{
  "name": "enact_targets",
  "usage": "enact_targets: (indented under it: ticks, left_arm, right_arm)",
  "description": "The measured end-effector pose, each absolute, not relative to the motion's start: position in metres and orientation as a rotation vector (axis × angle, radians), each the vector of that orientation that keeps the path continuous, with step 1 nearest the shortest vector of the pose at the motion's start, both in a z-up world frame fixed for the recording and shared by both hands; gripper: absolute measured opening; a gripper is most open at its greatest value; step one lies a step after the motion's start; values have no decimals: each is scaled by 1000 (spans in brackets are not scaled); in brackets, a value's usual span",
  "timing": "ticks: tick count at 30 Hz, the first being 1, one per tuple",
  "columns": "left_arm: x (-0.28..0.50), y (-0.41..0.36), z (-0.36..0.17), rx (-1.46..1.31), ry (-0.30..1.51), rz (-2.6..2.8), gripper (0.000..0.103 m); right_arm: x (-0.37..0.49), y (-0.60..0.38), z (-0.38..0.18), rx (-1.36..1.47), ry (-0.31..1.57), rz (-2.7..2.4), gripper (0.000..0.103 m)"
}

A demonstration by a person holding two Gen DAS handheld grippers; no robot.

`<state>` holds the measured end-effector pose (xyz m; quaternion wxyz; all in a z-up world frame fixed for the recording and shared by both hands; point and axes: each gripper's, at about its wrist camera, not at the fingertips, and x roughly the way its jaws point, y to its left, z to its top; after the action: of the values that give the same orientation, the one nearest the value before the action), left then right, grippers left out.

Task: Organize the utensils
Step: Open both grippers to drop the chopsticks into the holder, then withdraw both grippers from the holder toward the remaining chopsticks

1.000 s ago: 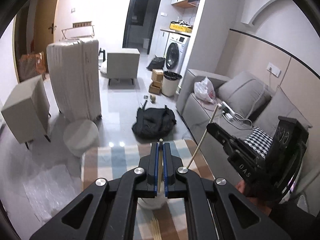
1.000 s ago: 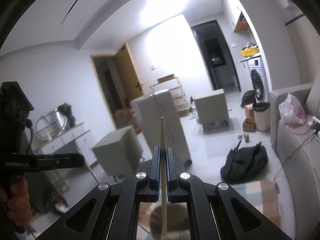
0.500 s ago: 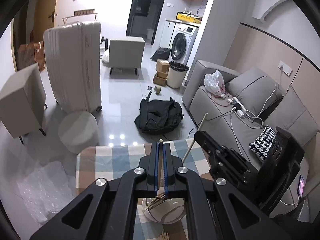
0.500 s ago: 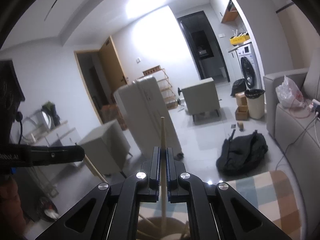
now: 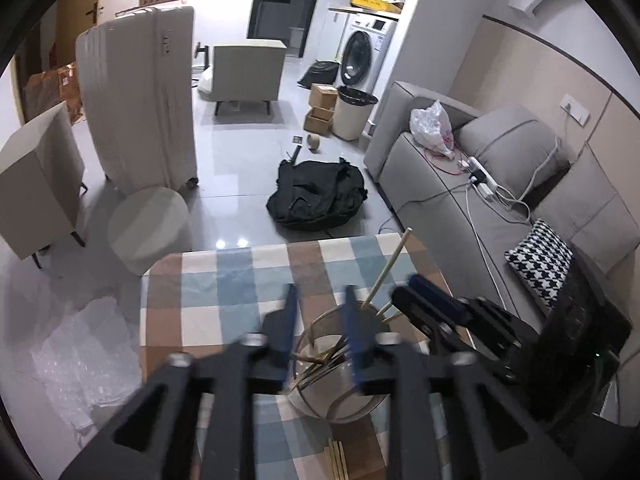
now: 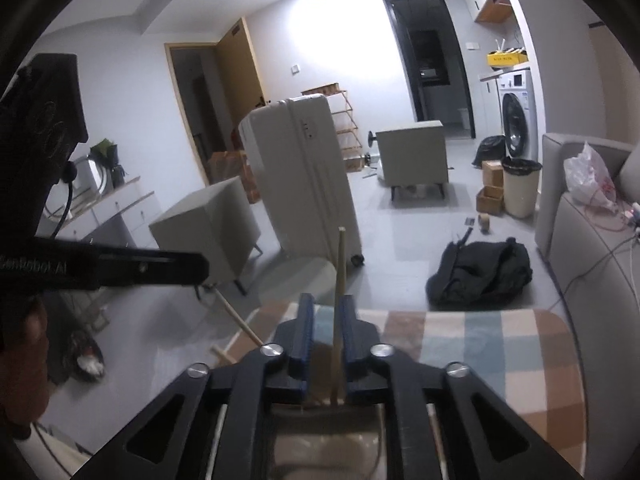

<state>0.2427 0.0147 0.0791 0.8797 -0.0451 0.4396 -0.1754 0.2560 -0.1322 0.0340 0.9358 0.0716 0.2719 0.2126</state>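
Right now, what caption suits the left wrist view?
Opening jaws above a clear round holder of wooden chopsticks on a checked tablecloth.

Checked table (image 5: pixel 224 292) (glass jar (image 5: pixel 340 376), perhaps chopsticks (image 5: pixel 336 460))

Black gripper (image 5: pixel 319 304) frames — blue pads, silver screws.

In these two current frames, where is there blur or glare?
Left wrist view: the left gripper is smeared by motion blur, the room behind sharp. Right wrist view: the right gripper is fairly crisp, glare blows out the far wall; fisheye bending throughout.
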Motion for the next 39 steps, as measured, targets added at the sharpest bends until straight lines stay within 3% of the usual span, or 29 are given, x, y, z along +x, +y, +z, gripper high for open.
enact_targets:
  ticks: [2,4,9,12,16,23,31,39]
  left_arm:
    - [234,22,85,-113,880,-339,45]
    - [228,29,88,-123,869,-311,50]
    - [208,39,92,-136,861,-260,54]
    - [193,43,95,-138,849,-227,62]
    - [175,41,96,-124,824,-186,66]
    - [143,36,92,-112,784,-136,80]
    - [112,32,80,-108,736,-97,87]
    - [98,40,38,-136,790,-52,87]
  right_arm:
    - [248,-142,36,173,555,424,33]
    - [241,-149,39,190,563,414,33]
    - [221,-154,49,173,566,403,41]
    - [208,-156,56,162,564,402,45]
    - [187,-159,64,170,560,402,62]
    - [150,-161,68,153,572,400,81]
    - [117,-165,68,171,581,389,99]
    - [103,-162,38,153,675,358,102]
